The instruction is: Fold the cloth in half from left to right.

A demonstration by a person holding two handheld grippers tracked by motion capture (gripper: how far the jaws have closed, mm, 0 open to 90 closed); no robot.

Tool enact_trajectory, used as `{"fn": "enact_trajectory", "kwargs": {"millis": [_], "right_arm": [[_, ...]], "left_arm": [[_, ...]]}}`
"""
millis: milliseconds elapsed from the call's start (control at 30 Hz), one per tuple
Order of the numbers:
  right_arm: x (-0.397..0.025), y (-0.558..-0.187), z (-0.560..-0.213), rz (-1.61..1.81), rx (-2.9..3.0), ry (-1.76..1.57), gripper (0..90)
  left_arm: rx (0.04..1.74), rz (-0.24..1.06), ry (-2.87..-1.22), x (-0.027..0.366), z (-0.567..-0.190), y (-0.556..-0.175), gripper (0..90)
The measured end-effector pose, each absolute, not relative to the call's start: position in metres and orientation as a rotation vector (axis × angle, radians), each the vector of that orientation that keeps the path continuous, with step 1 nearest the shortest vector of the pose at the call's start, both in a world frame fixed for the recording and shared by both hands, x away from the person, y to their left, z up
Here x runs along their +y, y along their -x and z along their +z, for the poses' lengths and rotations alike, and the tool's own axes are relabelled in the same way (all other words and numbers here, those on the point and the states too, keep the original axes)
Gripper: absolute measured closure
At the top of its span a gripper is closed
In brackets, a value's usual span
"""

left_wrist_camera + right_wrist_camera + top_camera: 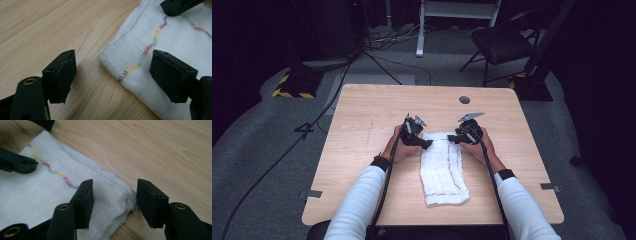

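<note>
Hand-held grippers [428, 143] (both agape) astride cloth [443, 170] corners

High view: overhead, facing forward-down on the light wooden table [362, 120]; both gripper views: close, low, sharing the white colour-stitched folded cloth [160, 45].

White folded cloth [443, 167] with multicoloured zigzag stitching, flat on table

Probably a lab or studio: dark curtained surround, floor cables [287, 150], folding chair [502, 42], lone wooden table [362, 115].
</note>
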State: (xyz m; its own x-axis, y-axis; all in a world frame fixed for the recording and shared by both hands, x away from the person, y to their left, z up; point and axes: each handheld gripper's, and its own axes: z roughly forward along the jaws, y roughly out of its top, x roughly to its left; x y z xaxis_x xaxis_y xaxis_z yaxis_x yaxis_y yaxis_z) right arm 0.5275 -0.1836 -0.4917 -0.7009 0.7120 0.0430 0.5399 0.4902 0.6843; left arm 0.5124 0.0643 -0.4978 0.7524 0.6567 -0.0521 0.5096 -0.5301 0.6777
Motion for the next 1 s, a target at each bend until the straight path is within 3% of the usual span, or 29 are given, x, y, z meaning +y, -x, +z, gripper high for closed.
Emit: {"fn": "enact_trajectory", "kwargs": {"millis": [133, 200, 267, 333, 500, 1000], "right_arm": [[-0.181, -0.526, -0.49, 1.032, 2.53, -1.035, 66.9], [-0.181, -0.526, -0.49, 1.041, 2.538, -1.027, 69.4], [-0.179, -0.525, -0.49, 1.045, 2.563, -1.005, 77.4], [-0.177, -0.524, -0.488, 1.024, 2.568, -0.971, 80.3], [-0.174, -0.522, -0.487, 0.99, 2.557, -0.939, 82.5], [-0.176, -0.52, -0.473, 1.027, 2.424, -0.891, 83.7]], "left_arm": [[0.822, 0.24, -2.261, 0.065, -0.496, -0.511, 38.2], [0.806, 0.228, -2.261, 0.064, -0.496, -0.51, 45.1], [0.778, 0.199, -2.258, 0.065, -0.495, -0.51, 55.0], [0.773, 0.183, -2.258, 0.065, -0.495, -0.51, 64.2], [0.755, 0.173, -2.267, 0.064, -0.493, -0.511, 76.6], [0.799, 0.332, -2.288, 0.052, -0.477, -0.525, 80.8]]}}
